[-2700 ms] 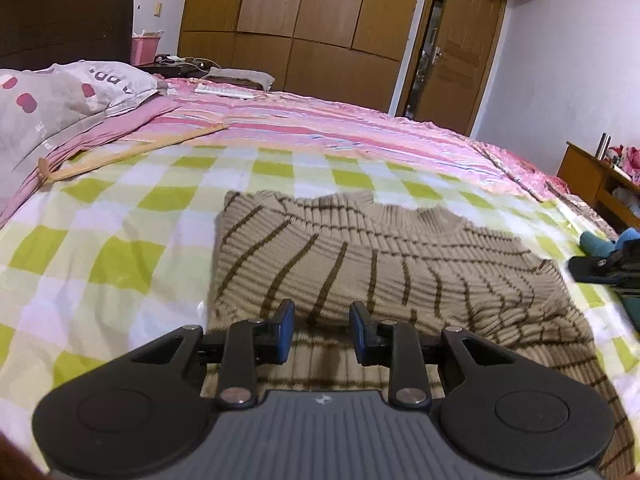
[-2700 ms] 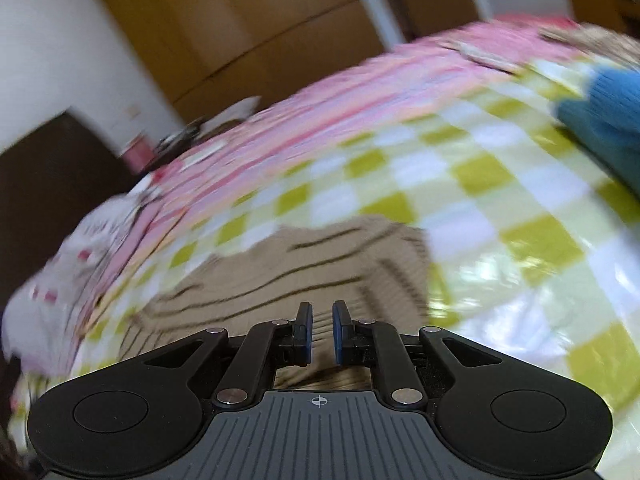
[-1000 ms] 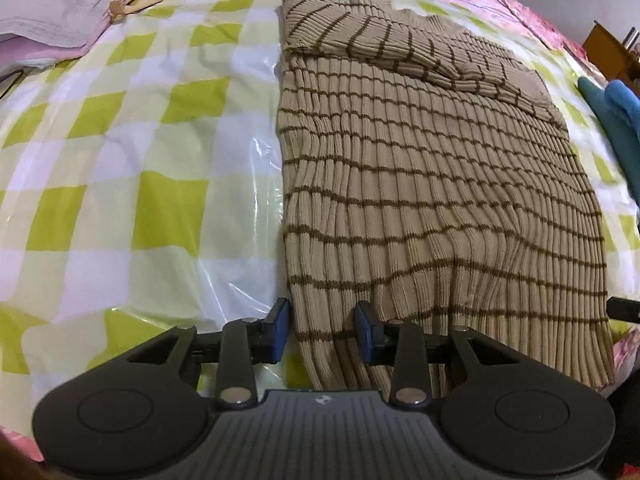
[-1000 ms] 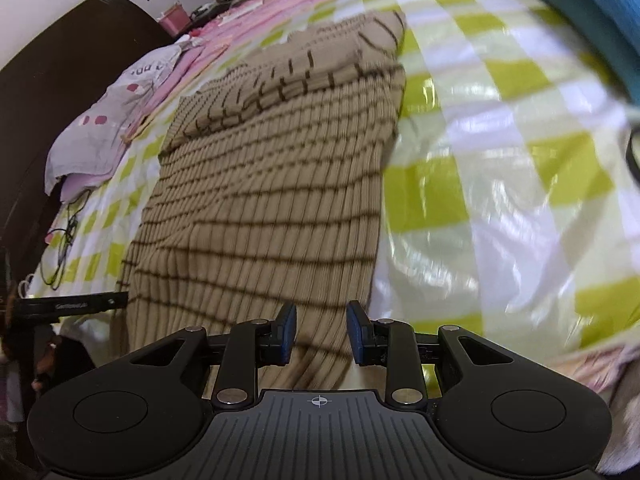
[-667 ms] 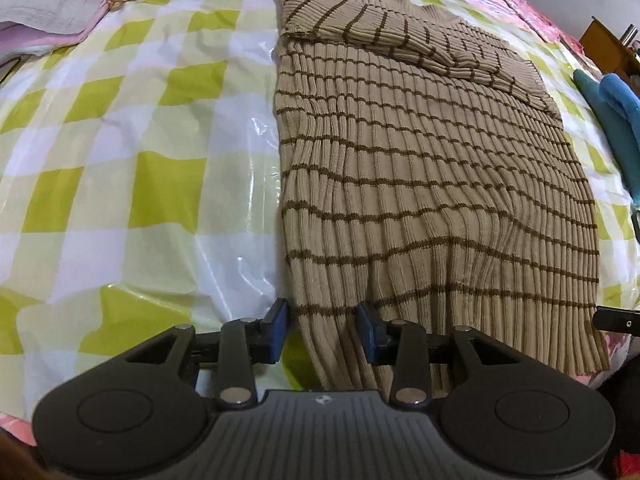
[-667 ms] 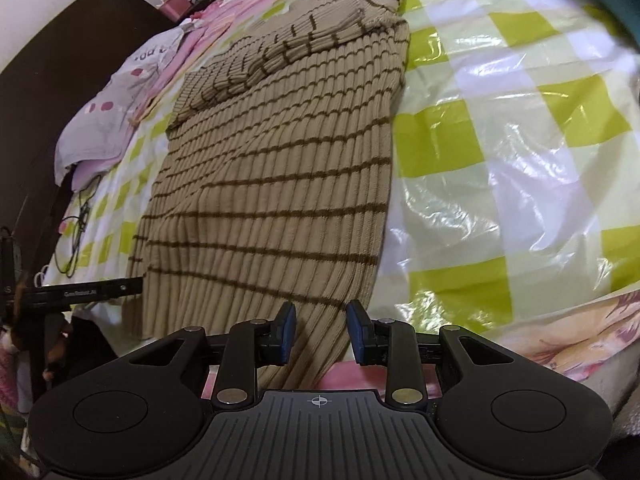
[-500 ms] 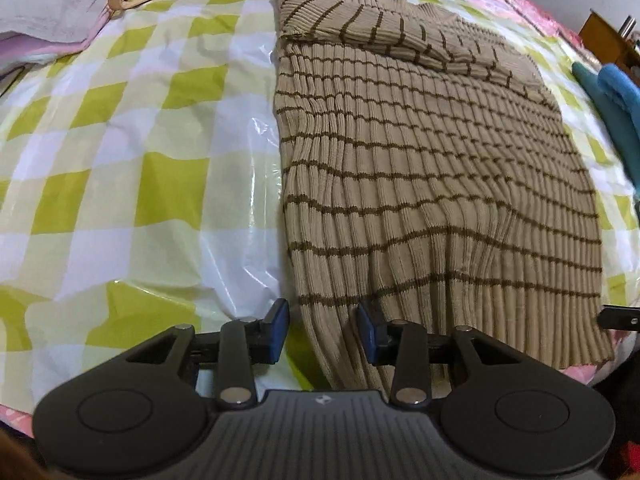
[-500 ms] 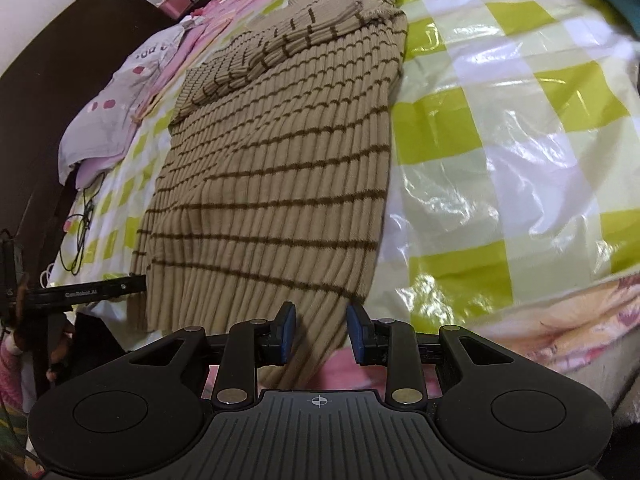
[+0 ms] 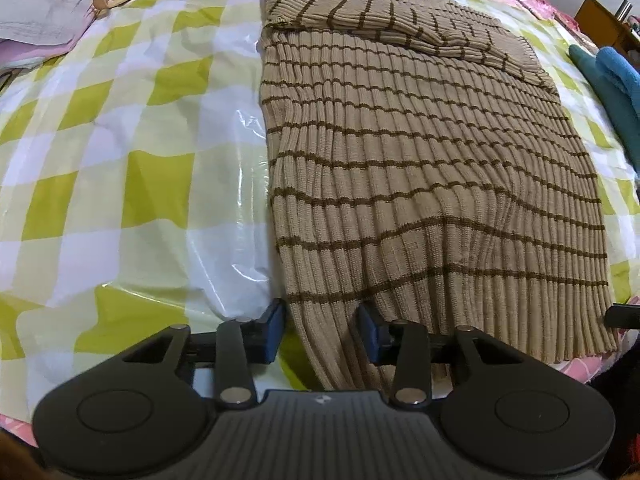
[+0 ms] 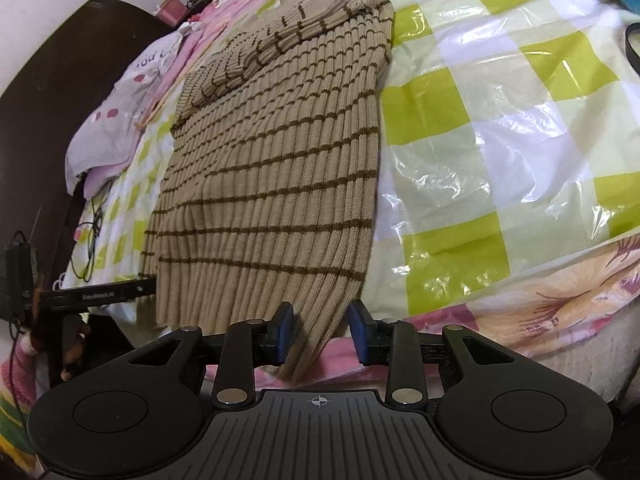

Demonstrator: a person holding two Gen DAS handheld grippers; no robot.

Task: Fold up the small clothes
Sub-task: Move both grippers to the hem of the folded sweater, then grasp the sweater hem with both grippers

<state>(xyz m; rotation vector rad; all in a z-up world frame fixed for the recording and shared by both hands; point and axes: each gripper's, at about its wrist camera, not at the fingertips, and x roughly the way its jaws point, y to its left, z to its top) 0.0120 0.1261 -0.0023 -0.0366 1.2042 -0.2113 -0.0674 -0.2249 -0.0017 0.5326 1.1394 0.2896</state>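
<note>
A tan ribbed sweater with thin brown stripes (image 9: 420,152) lies flat on the green-and-white checked sheet (image 9: 132,152), sleeves folded across its far end, hem at the near bed edge. My left gripper (image 9: 322,328) is open, its fingers on either side of the hem's left corner. In the right wrist view the same sweater (image 10: 280,160) runs away from me, and my right gripper (image 10: 320,330) is open with its fingers astride the hem's right corner, which hangs over the bed edge.
A grey spotted pillow (image 9: 44,4) lies at the far left. Blue-teal clothes (image 9: 612,80) lie to the sweater's right. A clear plastic film covers the sheet (image 10: 500,140). The left gripper's body (image 10: 96,294) shows at the left of the right wrist view.
Both grippers have come from the sweater's far end to the hem at the near bed edge. Over the last second they crept slightly back, staying open around the hem corners.
</note>
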